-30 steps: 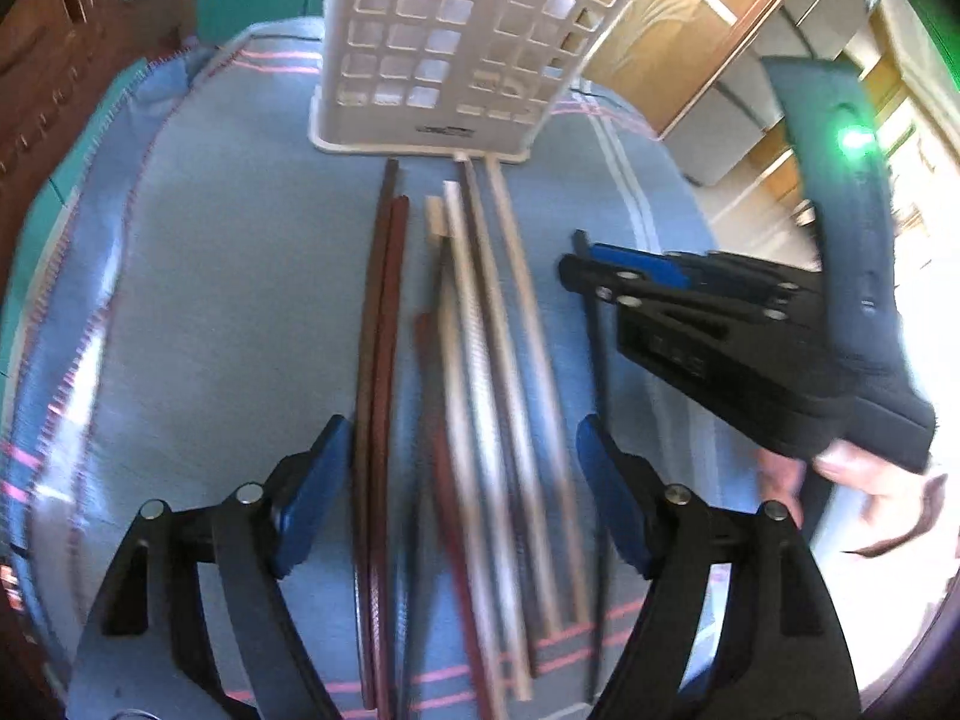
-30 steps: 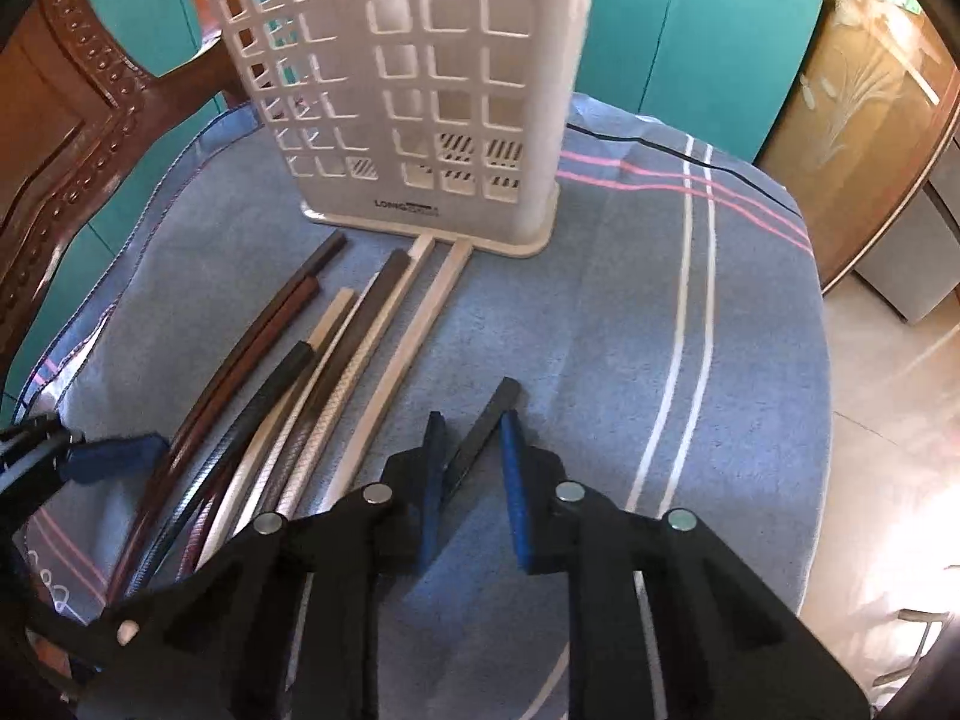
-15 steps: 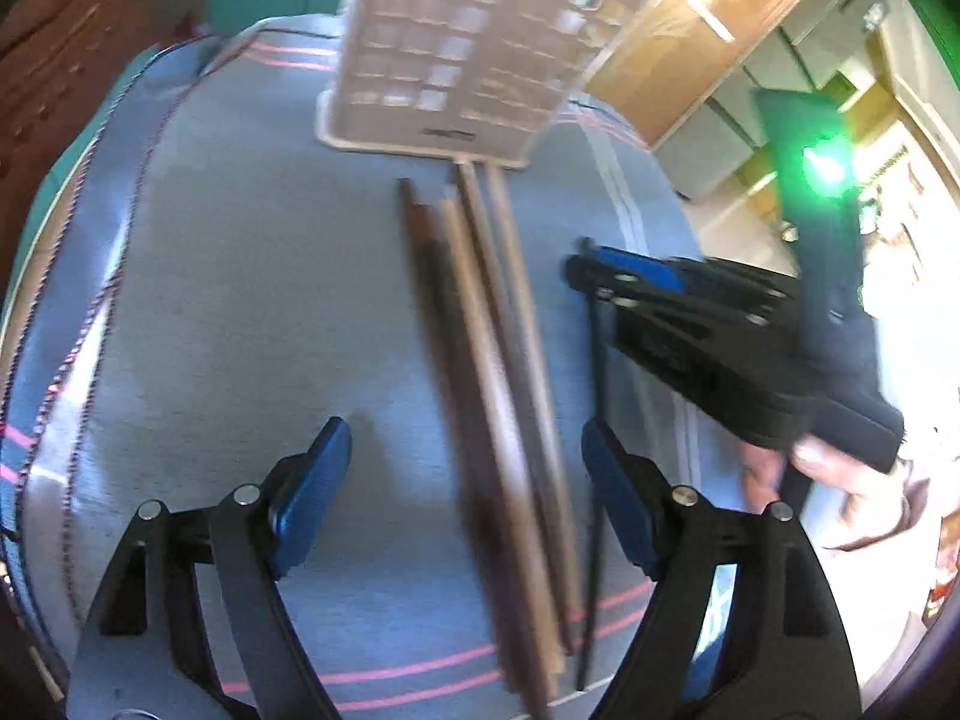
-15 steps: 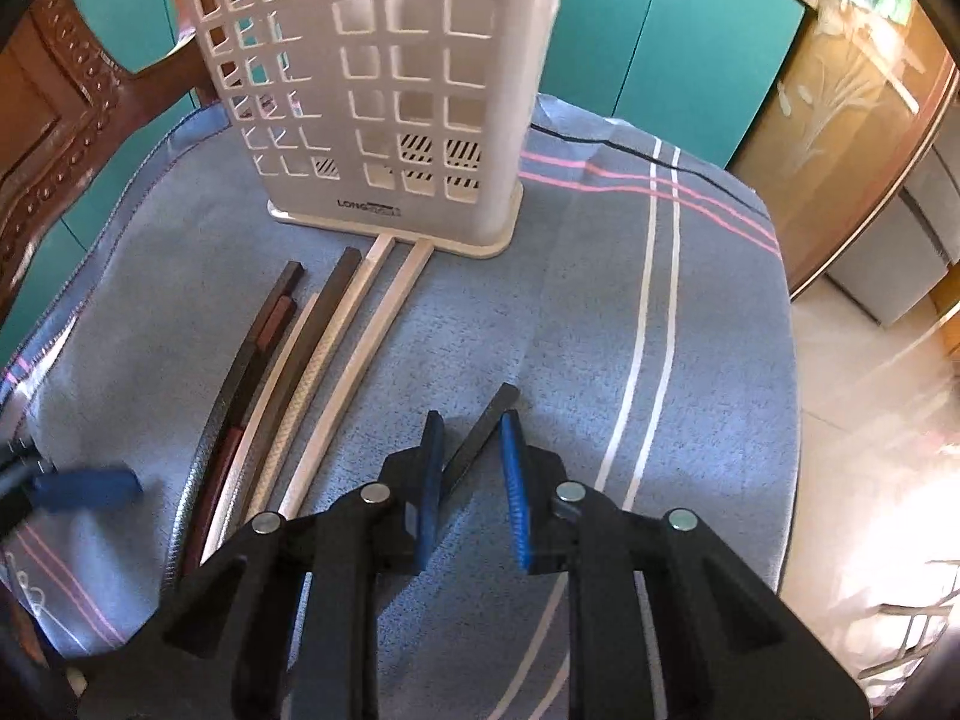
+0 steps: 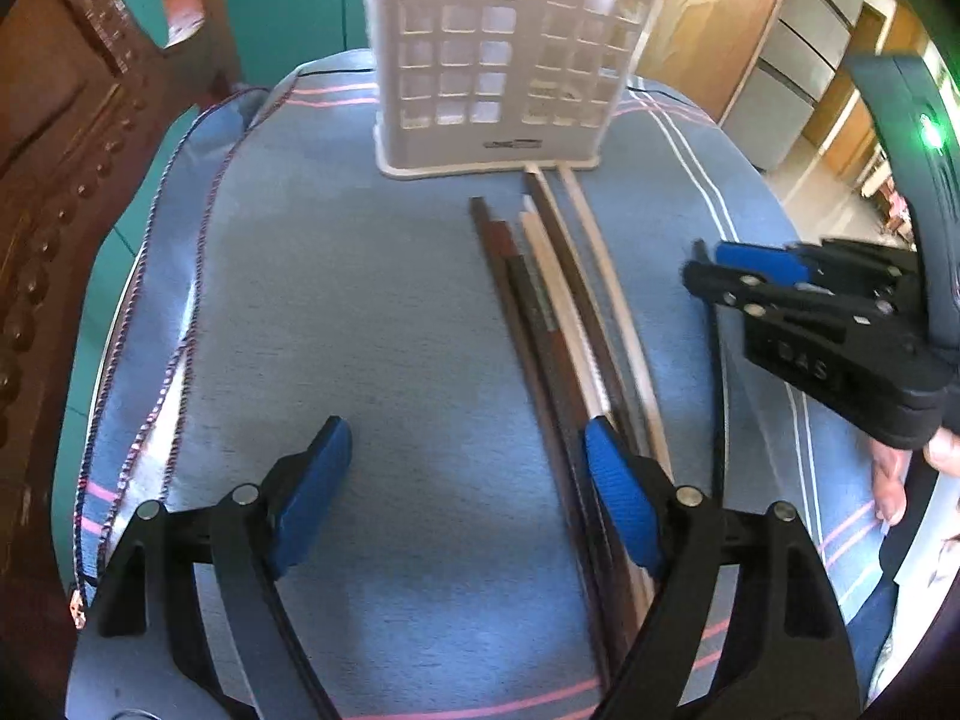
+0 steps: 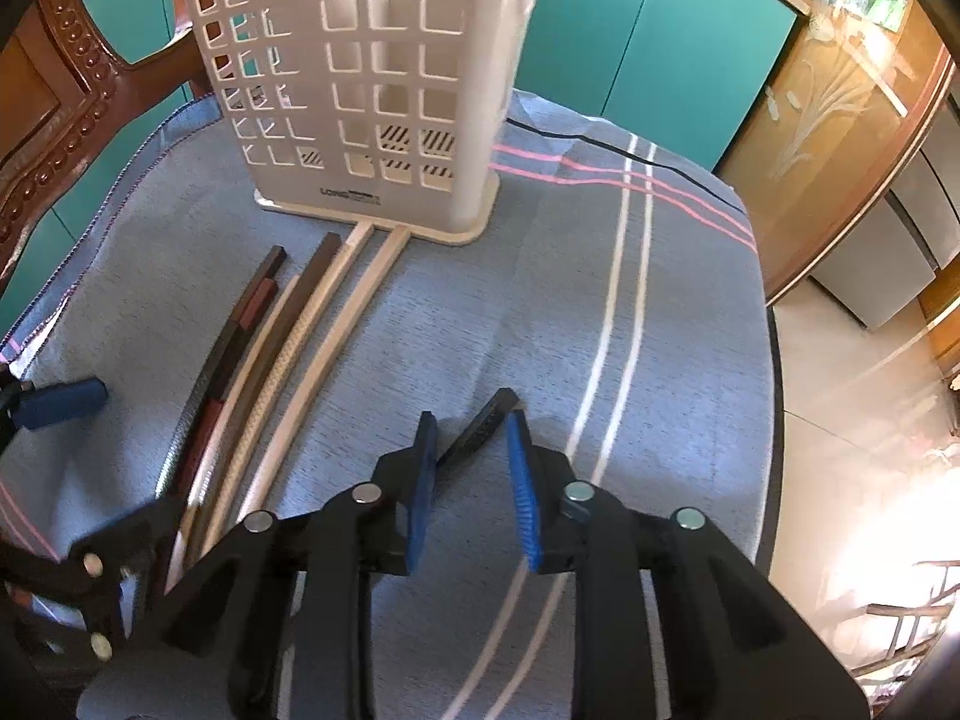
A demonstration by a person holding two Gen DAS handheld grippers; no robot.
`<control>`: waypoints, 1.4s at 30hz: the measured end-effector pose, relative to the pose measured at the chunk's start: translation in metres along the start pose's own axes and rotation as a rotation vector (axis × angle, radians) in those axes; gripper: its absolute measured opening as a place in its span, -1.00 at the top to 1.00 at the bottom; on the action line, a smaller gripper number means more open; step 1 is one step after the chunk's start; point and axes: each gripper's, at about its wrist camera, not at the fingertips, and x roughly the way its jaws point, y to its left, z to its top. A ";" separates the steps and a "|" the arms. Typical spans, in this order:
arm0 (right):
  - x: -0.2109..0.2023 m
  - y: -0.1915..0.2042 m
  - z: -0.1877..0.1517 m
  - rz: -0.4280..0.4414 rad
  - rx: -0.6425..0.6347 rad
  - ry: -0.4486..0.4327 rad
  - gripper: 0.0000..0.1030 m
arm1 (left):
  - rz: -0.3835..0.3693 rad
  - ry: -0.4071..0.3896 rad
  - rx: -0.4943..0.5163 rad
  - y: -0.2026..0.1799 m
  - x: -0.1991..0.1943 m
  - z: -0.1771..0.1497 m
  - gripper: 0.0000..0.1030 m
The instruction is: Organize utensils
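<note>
A white lattice utensil holder (image 5: 492, 54) (image 6: 366, 90) stands upright at the far end of the blue cloth. A bundle of brown, black and pale chopsticks (image 5: 558, 312) (image 6: 282, 348) lies lengthwise in front of it. My left gripper (image 5: 463, 429) (image 6: 102, 468) is open wide with only cloth between its fingers, and the bundle runs along its right finger. To the right, my right gripper (image 6: 472, 420) (image 5: 696, 270) straddles a lone black chopstick (image 6: 501, 405) (image 5: 717, 390) lying on the cloth. Its jaws are opening and the pads stand off the stick.
The blue striped cloth (image 5: 330, 300) covers a small table whose edge drops to the floor on the right. A carved wooden chair back (image 5: 60, 150) rises at the left, and teal cabinets (image 6: 630, 48) stand behind. A person's hand (image 5: 888, 474) holds the right gripper.
My left gripper, which straddled the bundle, has swung left so the sticks now lie by its right finger. The right jaws have widened around the black chopstick.
</note>
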 end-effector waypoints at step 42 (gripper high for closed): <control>-0.015 0.009 -0.004 -0.022 -0.092 -0.068 0.76 | -0.025 -0.027 -0.118 0.027 -0.020 -0.009 0.67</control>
